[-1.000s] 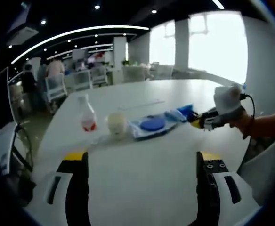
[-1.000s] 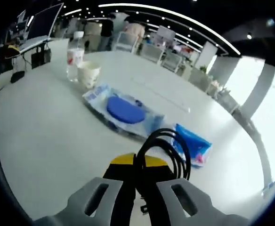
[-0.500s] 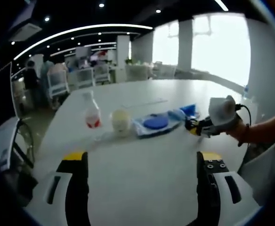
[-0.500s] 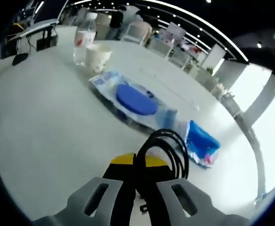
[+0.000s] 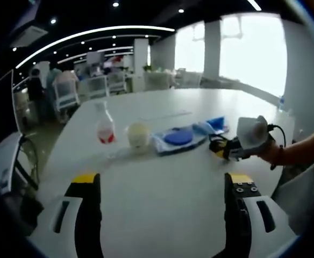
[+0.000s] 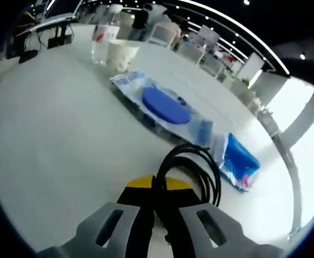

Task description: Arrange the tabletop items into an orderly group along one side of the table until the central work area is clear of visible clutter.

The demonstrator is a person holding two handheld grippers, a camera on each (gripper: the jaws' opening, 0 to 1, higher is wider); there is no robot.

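Right gripper [image 6: 156,207] clamps coiled cable [image 6: 192,169], carried low beside pouch [image 6: 237,161] to join the row. Left gripper [image 5: 159,207] gapes wide, empty.

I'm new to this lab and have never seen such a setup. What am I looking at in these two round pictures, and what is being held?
A person holds a two-jaw gripper in each hand, and a fisheye camera rides on each one.

In the left gripper view, the left gripper is open and empty, with the right gripper coming in from the right. In the right gripper view, the right gripper is shut on a coiled black cable.

On the white table lie, in a row, a water bottle, a paper cup, a clear bag with a blue disc and a small blue packet.
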